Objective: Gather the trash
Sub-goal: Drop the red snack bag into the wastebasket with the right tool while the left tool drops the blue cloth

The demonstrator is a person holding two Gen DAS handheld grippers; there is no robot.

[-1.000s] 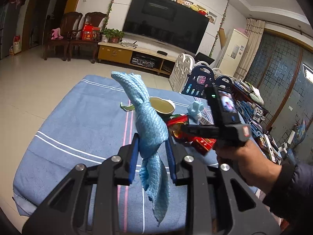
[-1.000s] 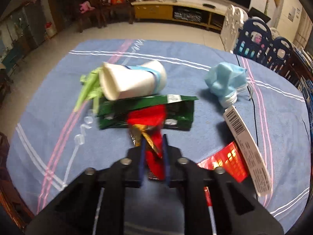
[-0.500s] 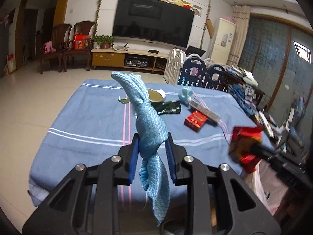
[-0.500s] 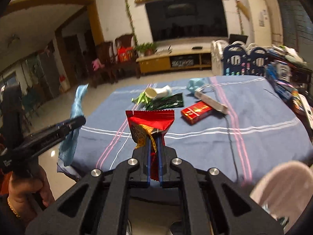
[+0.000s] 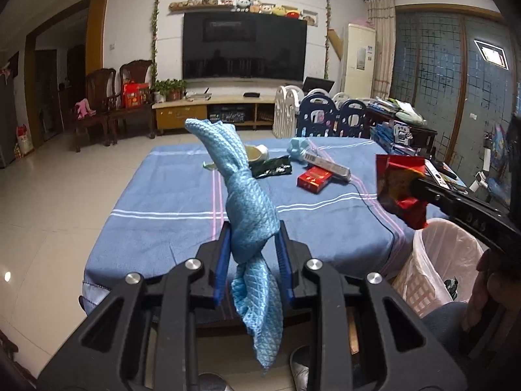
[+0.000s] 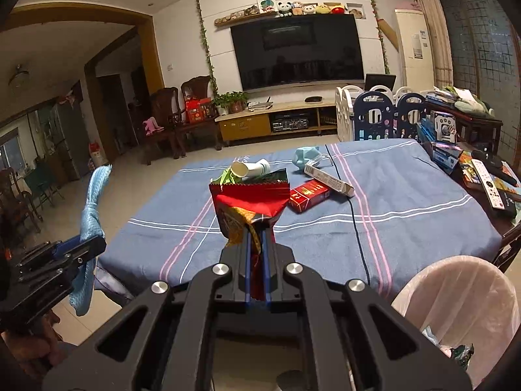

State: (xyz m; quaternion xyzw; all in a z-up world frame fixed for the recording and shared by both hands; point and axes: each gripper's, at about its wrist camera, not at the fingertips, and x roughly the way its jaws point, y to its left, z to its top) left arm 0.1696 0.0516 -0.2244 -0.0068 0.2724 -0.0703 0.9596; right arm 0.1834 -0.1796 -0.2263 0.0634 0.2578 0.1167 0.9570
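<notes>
Right wrist view: the right tool (image 6: 257,244), at lower centre of the frame, is clamped on one red snack wrapper (image 6: 249,210) by its lower edge, and the rest of the wrapper stands up crumpled above the fingertips. It hangs in the air short of the desk (image 6: 407,215), up and to the left of the bin (image 6: 456,296) with a pale pink liner at the lower right of the frame. I judge the wrapper to be very light, thin and crinkly, likely slick foil; a pinch on an edge or a fold holds it, and once released it should drop slowly and may drift, so it needs to be over the bin mouth first.

In the left wrist view the left tool (image 5: 254,254), lower centre, is closed around one blue cloth (image 5: 250,208) at its bunched middle, one end rising above the fingers and the other hanging below. It looks soft and limp, with no risk of breaking.

Left on the desk, toward the middle of the frame in the right wrist view, I count one paper cup (image 6: 250,169) on its side, one dark green wrapper (image 5: 272,167) just beside it, one red box (image 6: 307,194), one long white carton (image 6: 329,181) touching the box's far side, and one crumpled blue face mask (image 6: 306,158). Some green scraps lie by the cup; their number is unclear. The cup should crush easily, so a light grip at the rim suits it. The bin already holds a few scraps, too hidden to count.
</notes>
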